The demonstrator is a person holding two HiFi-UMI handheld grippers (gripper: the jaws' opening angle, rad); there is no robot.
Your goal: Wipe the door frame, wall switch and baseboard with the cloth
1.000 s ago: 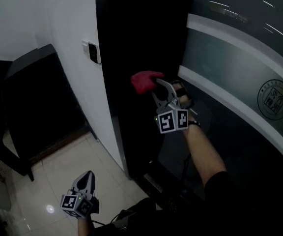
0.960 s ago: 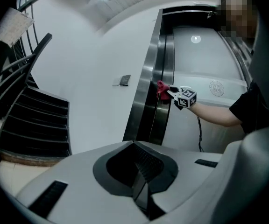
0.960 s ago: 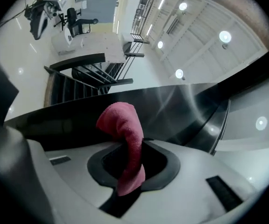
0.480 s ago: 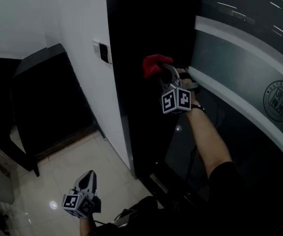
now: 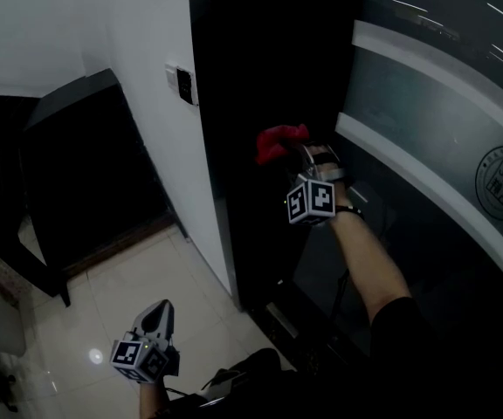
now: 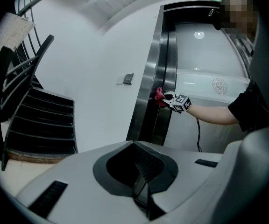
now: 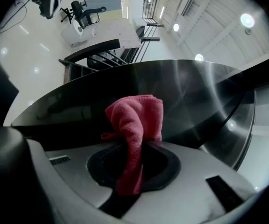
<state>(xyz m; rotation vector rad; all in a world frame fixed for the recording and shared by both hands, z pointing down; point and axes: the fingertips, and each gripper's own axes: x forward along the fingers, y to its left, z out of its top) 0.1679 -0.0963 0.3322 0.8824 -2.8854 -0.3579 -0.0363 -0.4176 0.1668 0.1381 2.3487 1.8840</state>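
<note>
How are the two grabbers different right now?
The right gripper is shut on the red cloth; the left gripper is shut on nothing. The right gripper is held up at the dark door frame; the left gripper hangs low over the floor tiles. Both carry a marker cube.

Right gripper held up on outstretched arm, jaws clamped on cloth, left gripper low, jaws together
</note>
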